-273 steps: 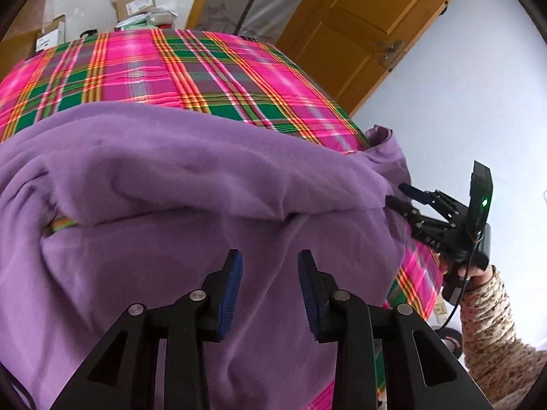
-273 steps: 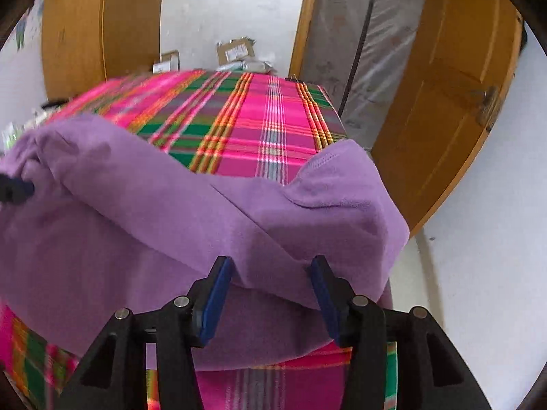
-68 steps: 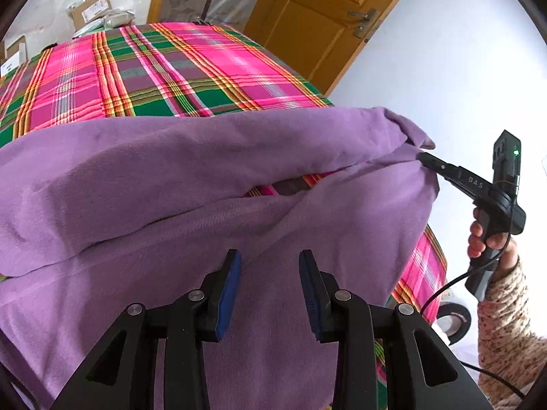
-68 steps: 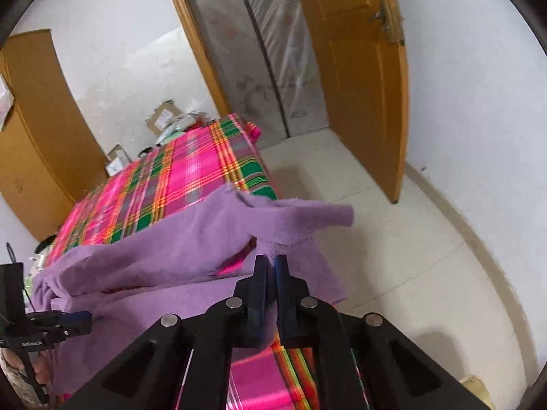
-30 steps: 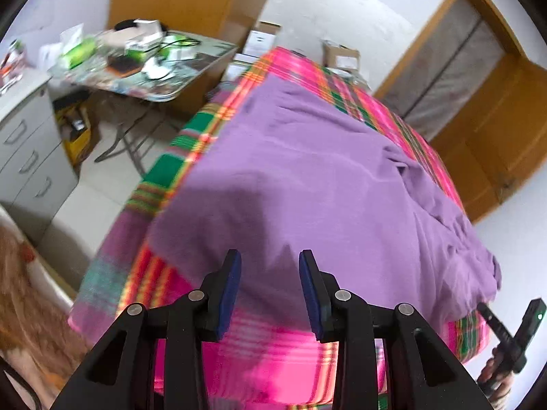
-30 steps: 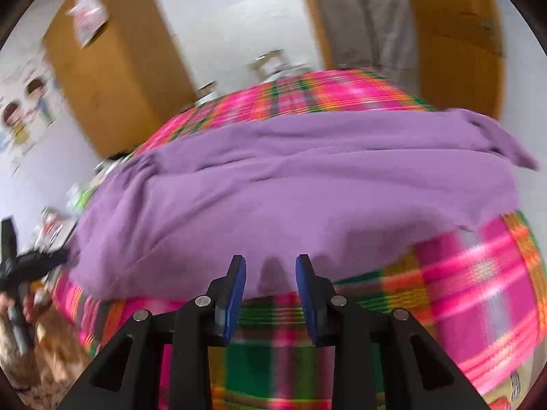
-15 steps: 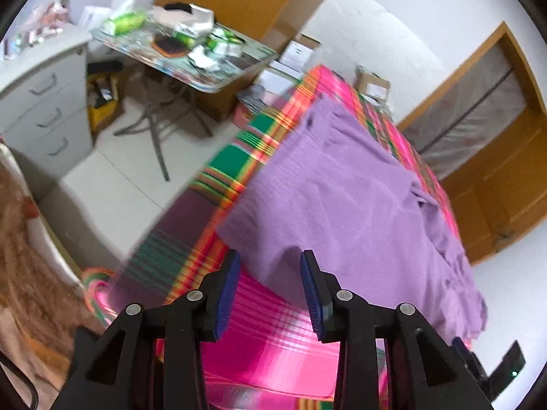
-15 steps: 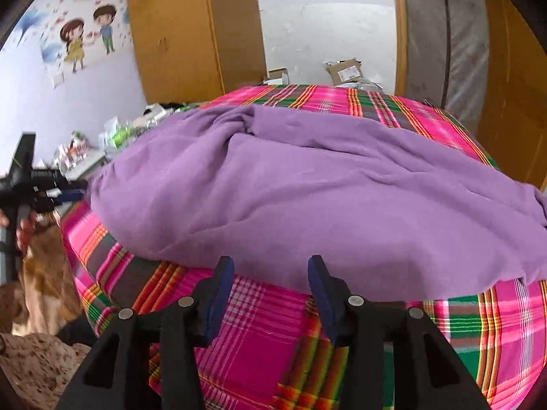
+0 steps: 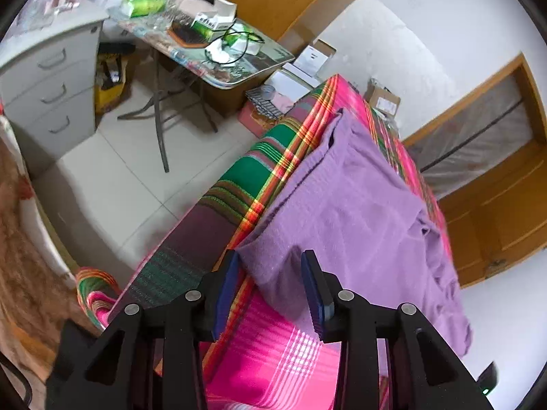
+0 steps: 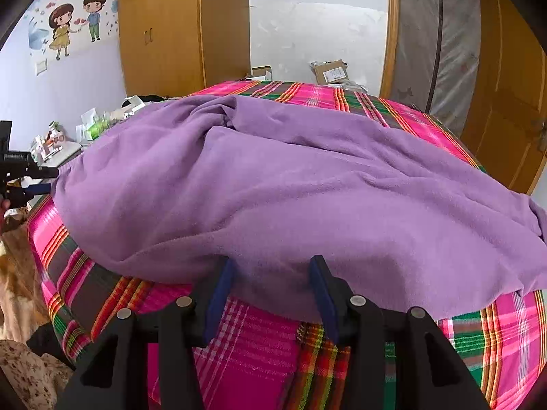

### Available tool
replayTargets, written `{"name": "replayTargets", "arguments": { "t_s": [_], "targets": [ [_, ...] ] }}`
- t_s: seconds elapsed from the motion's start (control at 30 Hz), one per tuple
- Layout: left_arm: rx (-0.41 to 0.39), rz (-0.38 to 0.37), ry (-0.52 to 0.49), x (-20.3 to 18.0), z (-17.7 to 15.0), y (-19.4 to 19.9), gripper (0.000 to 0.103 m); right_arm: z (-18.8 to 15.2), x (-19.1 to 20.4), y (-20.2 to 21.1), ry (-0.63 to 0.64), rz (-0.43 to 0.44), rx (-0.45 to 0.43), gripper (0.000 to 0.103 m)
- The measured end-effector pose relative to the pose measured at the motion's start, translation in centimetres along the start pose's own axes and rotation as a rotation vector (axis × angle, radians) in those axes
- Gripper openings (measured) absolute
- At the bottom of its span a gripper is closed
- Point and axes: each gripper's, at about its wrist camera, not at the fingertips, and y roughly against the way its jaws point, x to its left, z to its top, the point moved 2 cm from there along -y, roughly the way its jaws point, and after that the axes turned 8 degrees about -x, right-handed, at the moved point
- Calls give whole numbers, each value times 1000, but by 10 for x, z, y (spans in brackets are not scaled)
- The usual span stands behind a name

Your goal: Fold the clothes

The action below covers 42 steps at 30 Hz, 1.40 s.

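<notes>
The purple garment lies spread on the plaid bedcover. The left gripper, whose jaws have just been opening, straddles its near corner without pressing; the right gripper gapes over the near hem, holding nothing, likely so both can pinch 1 edge for folding.

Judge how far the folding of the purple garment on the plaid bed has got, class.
Done: the purple garment lies doubled over on the plaid bedspread, still rumpled. In hand: nothing gripped; the left tool stands open at a near corner, the right tool open at the near edge, both having just widened. Left: likely further folds and smoothing.
</notes>
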Motion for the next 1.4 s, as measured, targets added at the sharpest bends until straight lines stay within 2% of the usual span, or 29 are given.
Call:
{"name": "replayTargets", "arguments": {
  "t_s": [0.03, 0.1, 0.17, 0.2, 0.23, 0.27, 0.37, 0.53, 0.73, 0.97, 1.07, 1.2, 1.27, 1.4],
  "targets": [
    [2, -9, 7, -1, 1, -1, 43, 0, -1, 0, -1, 4, -1, 47],
    [5, -18, 22, -1, 2, -2, 44, 1, -3, 0, -9, 11, -2, 38],
    [9, -39, 47, -1, 2, -4, 44, 2, -3, -1, -22, 16, -1, 8],
    [11, -50, 59, -1, 2, -5, 44, 2, -4, 0, -30, 19, 3, 6],
    [13, -59, 68, -1, 1, -5, 39, 2, -5, 1, -34, 21, 4, 5],
    [17, -63, 61, -2, 1, -6, 23, 3, -6, 1, -36, 24, 5, 4],
    [15, -74, 43, -5, 0, -5, 12, 3, -8, 8, -47, 35, 6, 4],
    [-45, -88, 38, -4, 4, 12, 9, 6, -11, 31, -54, 47, -13, 3],
    [-46, -94, 2, -7, 2, 20, 9, 6, -17, 57, -54, 50, -25, 3],
    [-8, -48, 21, 5, -4, 9, 9, -5, -17, 36, -75, 59, 64, 5],
    [-2, -37, -23, -1, -2, 9, 11, -5, -17, 34, -61, 47, 91, 9],
    [-1, -13, -45, -6, 4, 12, 17, 5, -19, 48, 27, 22, 106, 21],
    [-21, 3, -74, -10, 9, 16, 18, 12, -23, 58, 49, 28, 96, 22],
    [-49, -10, -83, -18, 24, 23, 20, 35, -38, 67, 37, 35, 69, 22]
  ]
}}
